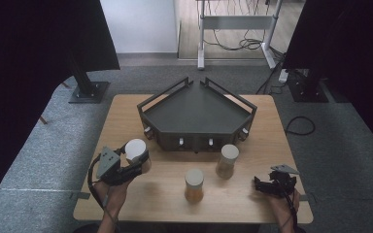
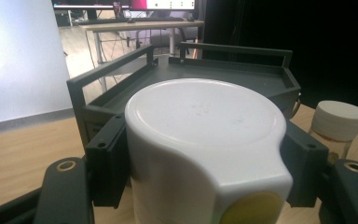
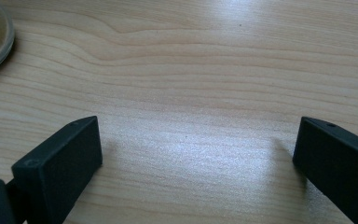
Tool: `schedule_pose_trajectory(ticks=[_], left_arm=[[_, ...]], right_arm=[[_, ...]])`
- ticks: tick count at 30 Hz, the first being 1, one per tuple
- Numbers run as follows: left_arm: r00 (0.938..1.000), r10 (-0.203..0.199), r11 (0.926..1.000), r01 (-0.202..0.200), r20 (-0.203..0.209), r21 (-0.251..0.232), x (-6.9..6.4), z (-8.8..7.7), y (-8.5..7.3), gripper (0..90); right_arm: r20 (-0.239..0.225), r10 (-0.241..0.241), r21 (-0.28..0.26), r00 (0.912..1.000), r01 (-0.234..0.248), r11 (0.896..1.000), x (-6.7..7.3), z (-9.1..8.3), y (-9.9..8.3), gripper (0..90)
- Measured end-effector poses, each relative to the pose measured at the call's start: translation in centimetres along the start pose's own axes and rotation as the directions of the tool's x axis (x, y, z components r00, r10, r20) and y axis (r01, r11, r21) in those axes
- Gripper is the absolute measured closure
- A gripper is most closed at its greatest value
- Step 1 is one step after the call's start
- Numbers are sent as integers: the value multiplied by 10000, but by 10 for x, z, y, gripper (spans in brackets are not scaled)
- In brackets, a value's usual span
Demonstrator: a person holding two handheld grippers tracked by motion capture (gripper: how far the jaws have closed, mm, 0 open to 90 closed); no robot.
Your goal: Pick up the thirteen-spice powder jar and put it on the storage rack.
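L claw (image 1: 137, 162) clamped on 1 of 3 white-lidded jars (image 1: 136, 151); R claw (image 1: 267, 187) wide, empty; 1 tray (image 1: 196, 127).

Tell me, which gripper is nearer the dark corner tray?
Left. The left gripper, shut on a white-lidded jar, is just in front of the tray; the right gripper rests open near the table's front edge.

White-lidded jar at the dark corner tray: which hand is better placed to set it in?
Left. The left tongs are shut on the white-lidded jar, right at the dark corner tray rim. The right tongs sit open over bare wooden table, holding nothing.
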State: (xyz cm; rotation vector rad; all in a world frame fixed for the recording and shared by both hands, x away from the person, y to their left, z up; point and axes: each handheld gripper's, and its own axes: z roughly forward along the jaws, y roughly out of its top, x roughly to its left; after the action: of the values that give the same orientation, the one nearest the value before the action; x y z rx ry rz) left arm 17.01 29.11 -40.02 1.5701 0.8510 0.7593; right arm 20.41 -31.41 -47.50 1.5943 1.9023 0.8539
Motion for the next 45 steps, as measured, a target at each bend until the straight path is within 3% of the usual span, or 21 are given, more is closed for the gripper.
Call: schedule_pose_trajectory(ticks=[9, 21, 27, 45], left_arm=[[9998, 76, 10000, -75, 174, -22, 7, 14, 15, 306], [9997, 216, 9998, -217, 74, 49, 15, 35, 33, 306], [9999, 16, 10000, -15, 141, -43, 21, 47, 43, 306], [9999, 33, 10000, -33, 119, 47, 31, 88, 67, 306]], right_arm=[[2, 4, -4, 10000, -4, 10000, 0, 0, 0, 4], [3, 14, -2, 10000, -14, 10000, 0, 0, 0, 5], [4, 10, -7, 10000, -10, 10000, 0, 0, 0, 6], [-11, 28, -19, 10000, -28, 10000, 0, 0, 0, 11]])
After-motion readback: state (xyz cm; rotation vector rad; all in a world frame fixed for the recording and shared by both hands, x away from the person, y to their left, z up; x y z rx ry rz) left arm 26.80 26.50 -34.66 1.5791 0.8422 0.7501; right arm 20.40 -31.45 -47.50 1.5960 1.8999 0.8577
